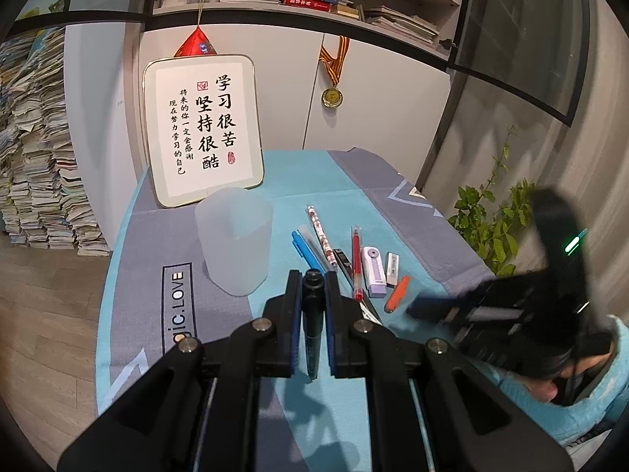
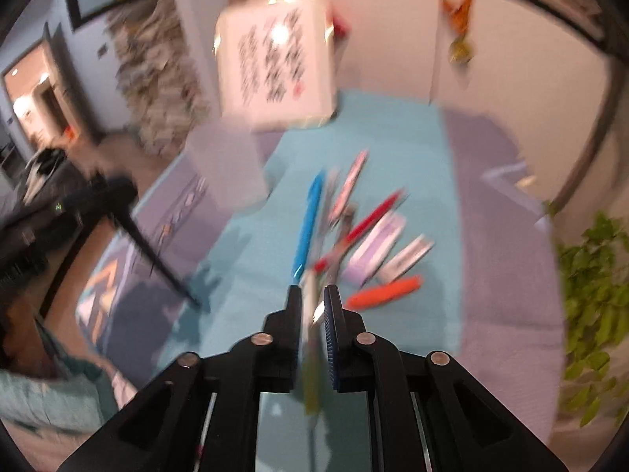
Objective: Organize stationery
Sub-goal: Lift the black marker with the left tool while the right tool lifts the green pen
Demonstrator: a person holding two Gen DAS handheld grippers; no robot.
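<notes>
Two grippers clamp pens lengthwise: left gripper point(image 1: 313, 279) grips a black marker point(image 1: 312, 314), frosted cup point(image 1: 235, 242) just ahead-left; right gripper point(image 2: 313, 295) pinches a pale pen point(image 2: 309, 338).

I am seeing a frosted cup point(image 1: 235, 242) standing upright on the cloth. Pens, like a blue pen point(image 1: 306, 253) and a red pen point(image 1: 356, 261), are lying beside it.
</notes>
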